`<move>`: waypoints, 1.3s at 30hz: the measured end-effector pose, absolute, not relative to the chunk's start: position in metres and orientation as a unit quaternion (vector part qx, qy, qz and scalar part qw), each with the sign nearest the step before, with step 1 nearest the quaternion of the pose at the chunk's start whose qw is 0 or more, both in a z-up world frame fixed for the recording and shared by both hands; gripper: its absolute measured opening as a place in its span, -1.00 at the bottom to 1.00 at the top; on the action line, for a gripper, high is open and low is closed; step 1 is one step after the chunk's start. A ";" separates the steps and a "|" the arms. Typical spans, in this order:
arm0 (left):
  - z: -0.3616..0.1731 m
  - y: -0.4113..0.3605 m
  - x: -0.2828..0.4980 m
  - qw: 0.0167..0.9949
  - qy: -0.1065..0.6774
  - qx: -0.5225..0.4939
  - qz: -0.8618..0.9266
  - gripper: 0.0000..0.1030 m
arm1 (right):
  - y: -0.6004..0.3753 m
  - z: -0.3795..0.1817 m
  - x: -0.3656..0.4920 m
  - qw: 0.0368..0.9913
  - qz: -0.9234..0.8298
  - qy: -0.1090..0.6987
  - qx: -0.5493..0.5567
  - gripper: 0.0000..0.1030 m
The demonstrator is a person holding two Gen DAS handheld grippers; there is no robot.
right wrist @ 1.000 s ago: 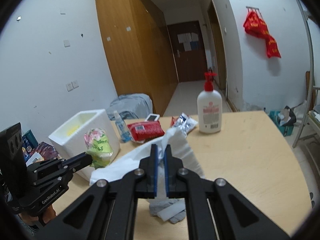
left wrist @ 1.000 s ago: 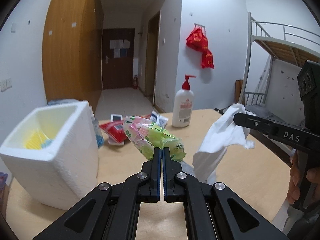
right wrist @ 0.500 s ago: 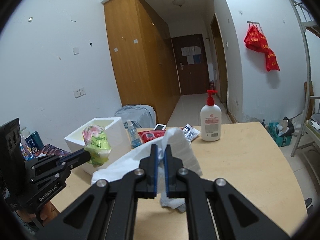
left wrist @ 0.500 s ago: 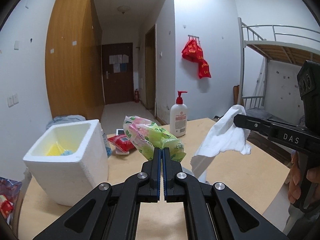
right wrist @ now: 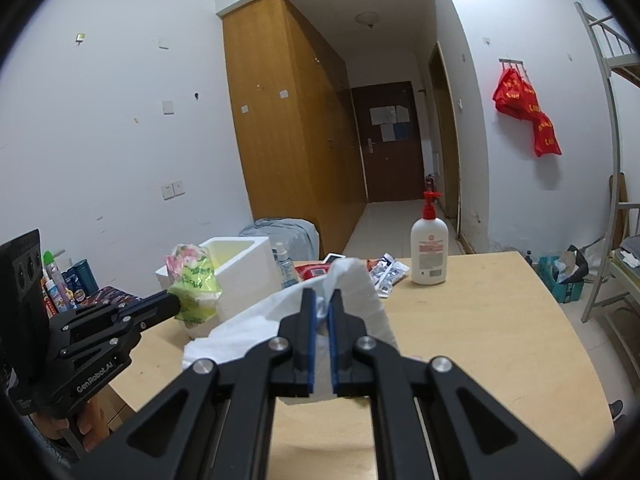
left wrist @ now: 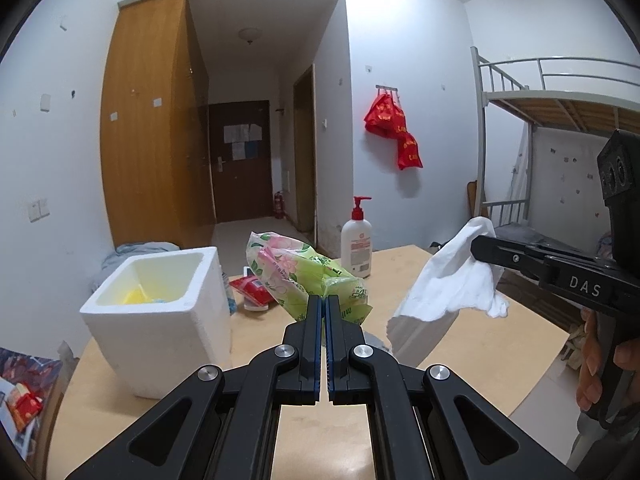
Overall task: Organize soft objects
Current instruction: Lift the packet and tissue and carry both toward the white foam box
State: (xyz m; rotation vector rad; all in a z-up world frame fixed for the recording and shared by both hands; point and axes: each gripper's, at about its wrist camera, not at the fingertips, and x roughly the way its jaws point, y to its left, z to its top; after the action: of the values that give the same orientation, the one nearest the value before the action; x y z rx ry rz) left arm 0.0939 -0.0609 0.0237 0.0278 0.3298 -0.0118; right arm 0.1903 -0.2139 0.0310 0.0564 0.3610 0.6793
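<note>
My left gripper (left wrist: 324,300) is shut on a green and pink plastic tissue pack (left wrist: 296,276) and holds it in the air above the table; it also shows in the right wrist view (right wrist: 192,280). My right gripper (right wrist: 322,296) is shut on a white cloth (right wrist: 352,304) that hangs from it above the table; the cloth shows at the right of the left wrist view (left wrist: 448,284). A white foam box (left wrist: 160,312) stands on the wooden table at the left, with something yellow inside.
A white pump bottle (left wrist: 356,244) with a red top stands at the table's far edge. A red packet (left wrist: 256,292), a small spray bottle (right wrist: 284,266) and small sachets (right wrist: 386,272) lie beyond the box. A bunk bed (left wrist: 560,120) is at the right.
Both grippers have risen with their loads; the table and foam box now sit lower and farther in view. The cloth hangs clear of the table.
</note>
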 end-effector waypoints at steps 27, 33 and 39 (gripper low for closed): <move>0.036 0.002 0.028 0.978 0.149 -0.002 0.144 -0.97 | -0.127 0.034 0.169 0.867 0.470 0.168 -0.001 -0.85; 0.032 0.022 0.017 0.973 0.151 -0.011 0.174 -0.97 | -0.103 0.035 0.169 0.854 0.492 0.170 -0.009 -0.85; 0.028 0.037 0.017 0.970 0.156 -0.026 0.186 -0.97 | -0.089 0.034 0.172 0.850 0.497 0.176 -0.015 -0.85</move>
State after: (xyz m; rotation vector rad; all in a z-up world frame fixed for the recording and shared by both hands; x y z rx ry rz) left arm 0.0165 0.0368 0.0280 -0.0517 0.3154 0.3755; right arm 0.1716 -0.0891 0.0338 -0.0322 0.3706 1.0468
